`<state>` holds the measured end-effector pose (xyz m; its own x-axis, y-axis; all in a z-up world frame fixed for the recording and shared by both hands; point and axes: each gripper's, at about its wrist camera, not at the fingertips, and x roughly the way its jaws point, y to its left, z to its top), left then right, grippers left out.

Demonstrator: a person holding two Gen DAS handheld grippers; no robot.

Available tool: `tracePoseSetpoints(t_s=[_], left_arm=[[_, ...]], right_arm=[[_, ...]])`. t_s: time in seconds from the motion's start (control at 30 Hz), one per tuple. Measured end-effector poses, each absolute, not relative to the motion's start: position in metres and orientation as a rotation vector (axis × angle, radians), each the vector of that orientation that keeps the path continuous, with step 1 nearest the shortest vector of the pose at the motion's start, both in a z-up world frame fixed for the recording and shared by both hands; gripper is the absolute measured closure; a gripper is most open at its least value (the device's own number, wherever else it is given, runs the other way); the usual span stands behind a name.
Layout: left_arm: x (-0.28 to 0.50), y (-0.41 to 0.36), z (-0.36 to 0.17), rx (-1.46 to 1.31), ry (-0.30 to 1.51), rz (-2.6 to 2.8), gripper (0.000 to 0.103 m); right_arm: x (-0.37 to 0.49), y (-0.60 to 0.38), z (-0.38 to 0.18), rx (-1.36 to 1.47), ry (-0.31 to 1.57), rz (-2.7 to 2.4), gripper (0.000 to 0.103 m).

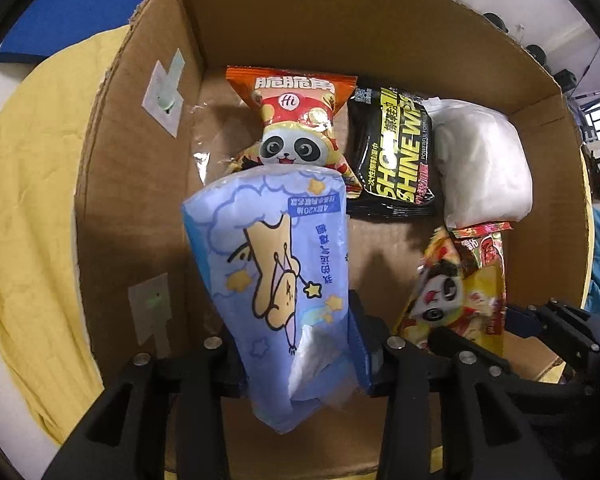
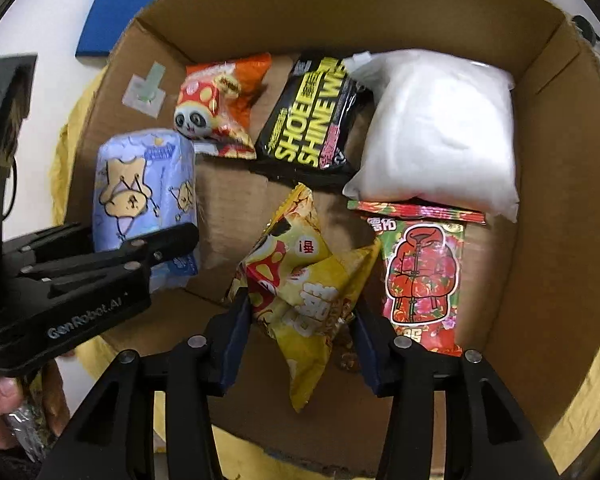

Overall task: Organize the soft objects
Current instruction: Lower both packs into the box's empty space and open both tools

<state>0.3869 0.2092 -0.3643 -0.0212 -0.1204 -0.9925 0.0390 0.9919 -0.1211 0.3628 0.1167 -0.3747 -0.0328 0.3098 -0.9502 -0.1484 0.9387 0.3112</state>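
Note:
My left gripper [image 1: 296,344] is shut on a blue tissue pack [image 1: 280,272] with a cartoon print and holds it over the left part of the cardboard box [image 1: 140,200]. That gripper [image 2: 156,256] and the tissue pack [image 2: 144,188] also show in the right wrist view. My right gripper [image 2: 300,320] is shut on a yellow snack bag [image 2: 304,288] above the box floor; the bag also shows in the left wrist view [image 1: 456,292]. On the box floor lie an orange panda snack bag [image 1: 296,120], a black shoe-wipes pack [image 1: 396,152], a white soft pack [image 2: 440,128] and a red jacket-print packet [image 2: 420,280].
The box [image 2: 560,240] stands on a yellow cloth [image 1: 28,200]. A blue board [image 2: 132,4] lies beyond the box at the far left. Two taped patches [image 1: 164,96] are on the box's left wall. A hand [image 2: 0,400] holds the left gripper.

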Motion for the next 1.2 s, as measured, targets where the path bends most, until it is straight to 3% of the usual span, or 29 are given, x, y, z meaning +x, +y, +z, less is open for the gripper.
tracePoseSetpoints(t_s=[0.3, 0.43, 0.63, 0.77, 0.9, 1.2], left_arm=[[0.392, 0.203, -0.361, -0.078, 1.583, -0.121, 0.06], [0.387, 0.202, -0.349, -0.062, 1.547, -0.112, 0.047], [0.38, 0.201, -0.331, -0.038, 1.485, -0.091, 0.03], [0.379, 0.205, -0.321, -0.035, 1.436, -0.067, 0.004], [0.379, 0.207, -0.318, 0.003, 1.399, -0.036, 0.001], [0.375, 0.21, -0.315, 0.003, 1.362, -0.004, 0.0]], right_arm=[[0.368, 0.109, -0.381, 0.128, 1.569, 0.342, 0.043], [0.371, 0.104, -0.369, 0.106, 1.54, 0.293, 0.03], [0.375, 0.09, -0.355, 0.06, 1.504, 0.202, 0.029], [0.375, 0.084, -0.352, 0.018, 1.48, 0.136, 0.013], [0.367, 0.08, -0.346, -0.005, 1.459, 0.081, 0.001], [0.359, 0.072, -0.337, -0.014, 1.43, -0.004, 0.0]])
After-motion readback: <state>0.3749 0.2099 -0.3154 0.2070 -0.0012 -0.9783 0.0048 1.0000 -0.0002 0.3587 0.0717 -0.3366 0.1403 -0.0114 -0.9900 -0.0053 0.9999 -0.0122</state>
